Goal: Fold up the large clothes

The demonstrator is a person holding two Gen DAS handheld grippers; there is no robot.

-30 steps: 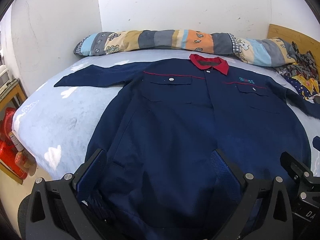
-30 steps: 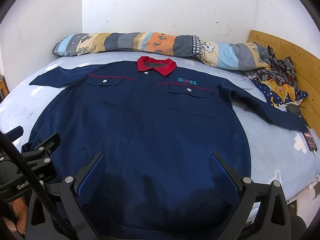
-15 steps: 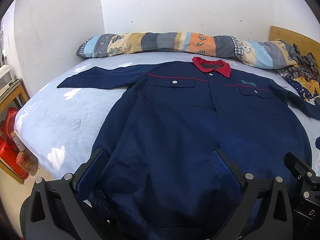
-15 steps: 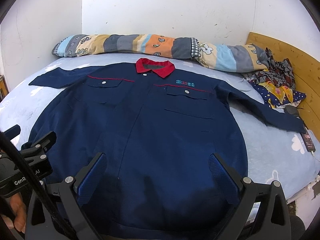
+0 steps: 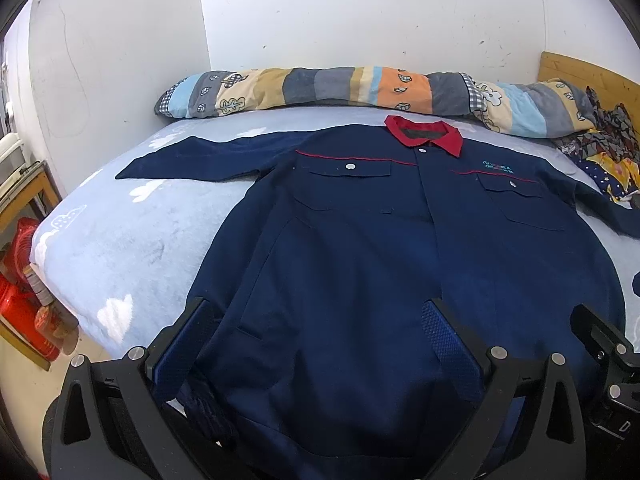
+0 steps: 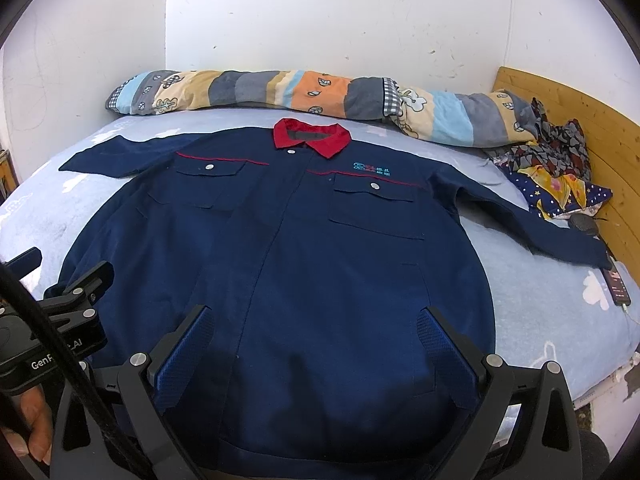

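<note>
Currently jacket (image 5: 360, 248) lies flat, front up, on bed (image 5: 120, 240); left gripper (image 5: 320, 344) and right gripper (image 6: 316, 344) both spread apart over near hem, holding nothing.

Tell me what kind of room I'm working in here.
Most likely a bedroom: the navy jacket lies spread on a bed with a cloud-print sheet, a striped rolled quilt along the wall and a wooden headboard at the right.

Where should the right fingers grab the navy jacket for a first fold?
Probably the right sleeve's cuff. The navy jacket lies flat, front up, that sleeve stretched out over the bed with a free edge. Come from the outer right side, open right gripper low, pinching across the cuff.
</note>
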